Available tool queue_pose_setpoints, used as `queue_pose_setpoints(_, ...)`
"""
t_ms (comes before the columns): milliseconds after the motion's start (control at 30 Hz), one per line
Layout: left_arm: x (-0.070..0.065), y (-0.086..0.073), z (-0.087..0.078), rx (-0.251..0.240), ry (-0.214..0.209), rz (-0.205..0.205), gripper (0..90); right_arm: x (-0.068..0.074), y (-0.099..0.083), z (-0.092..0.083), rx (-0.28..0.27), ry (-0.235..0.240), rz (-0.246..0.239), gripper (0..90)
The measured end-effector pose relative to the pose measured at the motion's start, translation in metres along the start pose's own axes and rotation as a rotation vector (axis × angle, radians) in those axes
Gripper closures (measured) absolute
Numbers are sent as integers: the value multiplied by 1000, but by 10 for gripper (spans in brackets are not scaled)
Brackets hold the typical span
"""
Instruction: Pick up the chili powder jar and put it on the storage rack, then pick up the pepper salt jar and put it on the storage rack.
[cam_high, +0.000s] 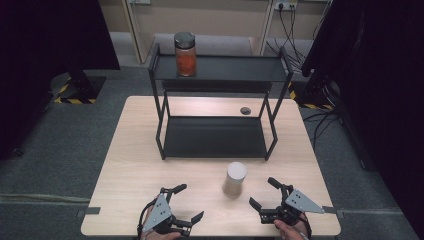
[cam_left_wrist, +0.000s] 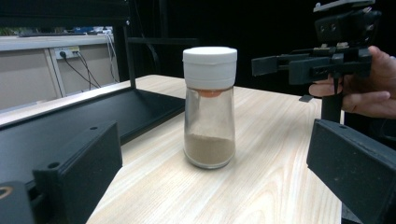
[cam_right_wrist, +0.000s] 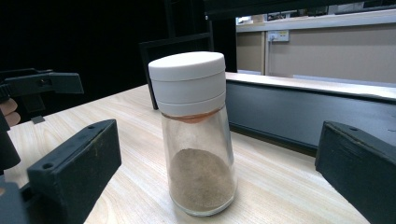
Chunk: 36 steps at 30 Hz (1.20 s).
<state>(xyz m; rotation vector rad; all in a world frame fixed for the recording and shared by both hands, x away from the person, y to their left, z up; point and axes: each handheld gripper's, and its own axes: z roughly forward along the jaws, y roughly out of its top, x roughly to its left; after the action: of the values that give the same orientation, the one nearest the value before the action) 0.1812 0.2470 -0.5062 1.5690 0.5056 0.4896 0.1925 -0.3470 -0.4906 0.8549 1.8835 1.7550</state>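
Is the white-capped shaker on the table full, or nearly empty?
Mostly empty. In the left gripper view the shaker holds brown powder only in its bottom part; the glass above is clear up to the white cap, which is on.

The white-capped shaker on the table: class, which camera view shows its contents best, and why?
The right gripper view: the shaker stands close, its brown powder plain through the glass. The left gripper view shows the same from farther off. The high view shows mostly its white cap, blurred.
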Motion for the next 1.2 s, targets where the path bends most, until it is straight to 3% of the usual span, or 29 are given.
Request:
queue_pose_setpoints(567,0,-3,0,6,12,-8,30,1,1,1,-1,2,-9,6)
queue_pose_setpoints(1200,0,-5,-2,10,15,-23,30,4,8,21,16,19,-39,6)
